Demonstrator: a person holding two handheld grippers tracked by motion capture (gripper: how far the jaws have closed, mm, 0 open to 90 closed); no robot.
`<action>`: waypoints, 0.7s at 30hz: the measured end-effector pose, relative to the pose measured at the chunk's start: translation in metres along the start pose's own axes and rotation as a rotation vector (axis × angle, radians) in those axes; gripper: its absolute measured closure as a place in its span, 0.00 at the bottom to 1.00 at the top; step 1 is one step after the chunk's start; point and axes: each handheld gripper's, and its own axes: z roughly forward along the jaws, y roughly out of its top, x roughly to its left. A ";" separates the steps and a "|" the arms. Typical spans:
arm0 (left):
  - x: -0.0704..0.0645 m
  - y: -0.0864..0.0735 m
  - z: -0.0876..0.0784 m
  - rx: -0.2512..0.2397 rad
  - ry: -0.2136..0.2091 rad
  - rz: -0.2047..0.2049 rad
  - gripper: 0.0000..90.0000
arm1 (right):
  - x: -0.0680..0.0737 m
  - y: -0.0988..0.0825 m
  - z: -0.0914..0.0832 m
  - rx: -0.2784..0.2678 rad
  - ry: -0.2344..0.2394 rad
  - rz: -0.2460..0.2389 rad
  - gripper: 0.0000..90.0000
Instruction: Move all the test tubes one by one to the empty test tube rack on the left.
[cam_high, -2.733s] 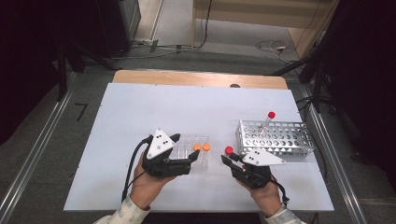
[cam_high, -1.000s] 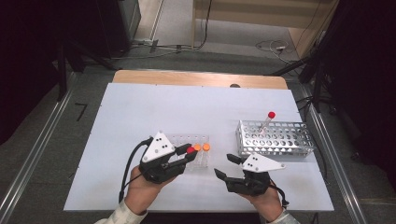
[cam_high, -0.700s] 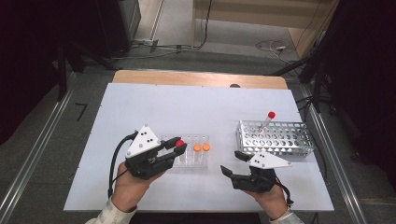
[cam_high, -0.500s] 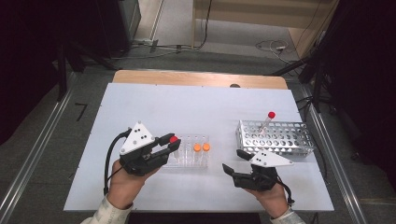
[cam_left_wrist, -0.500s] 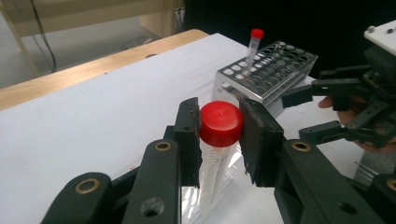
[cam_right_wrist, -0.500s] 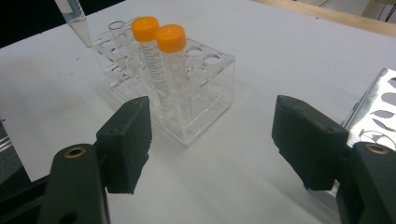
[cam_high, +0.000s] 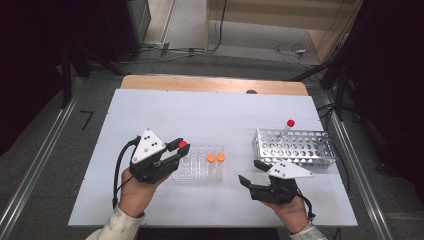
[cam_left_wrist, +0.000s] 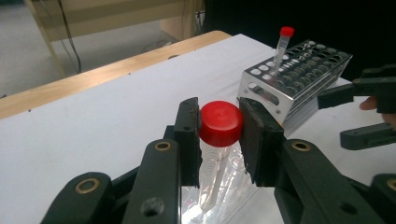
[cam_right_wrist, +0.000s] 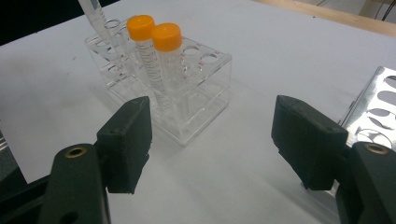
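While we look down from the high view, we see the left tool (cam_high: 176, 150) clamped on a red-capped tube (cam_high: 183, 144) at the left end of the clear rack (cam_high: 200, 168), which sits near the front of the white desk (cam_high: 210, 115). Two orange-capped tubes (cam_high: 216, 158) stand in that rack's right end. The right tool (cam_high: 252, 172) waits apart, with nothing between its jaws, in front of the metal rack (cam_high: 295, 147), where another red-capped tube (cam_high: 286, 128) leans.

In the left gripper view, we see the jaws pinching the red cap (cam_left_wrist: 221, 123) from both sides, with the clear tube body hanging below it into the clear rack (cam_left_wrist: 224, 186). Whether its tip is free of the hole we cannot tell. The metal rack (cam_left_wrist: 299, 70) lies beyond, well apart.

In the right gripper view, our jaws stand wide and empty, and the orange-capped tubes (cam_right_wrist: 154, 39) rise upright in the clear rack (cam_right_wrist: 187, 98) ahead.

We judge the tube light, stiff and smooth-walled, probably thin plastic. The ribbed cap is the best hold: it is the widest part and gives the pads some bite, whereas the slick body could slip or swing. Held this high, the tube may pendulum, so we would keep it upright and carry it gently.
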 end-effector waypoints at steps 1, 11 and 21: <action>0.001 -0.001 0.001 0.004 0.004 -0.001 0.78 | 0.000 0.000 0.000 0.000 0.000 0.001 0.31; 0.000 -0.015 0.015 0.026 0.025 0.002 0.78 | -0.001 0.000 0.000 0.001 -0.001 -0.002 0.31; -0.004 -0.025 0.022 0.052 0.049 -0.005 0.77 | -0.002 -0.001 -0.001 0.001 -0.004 0.001 0.31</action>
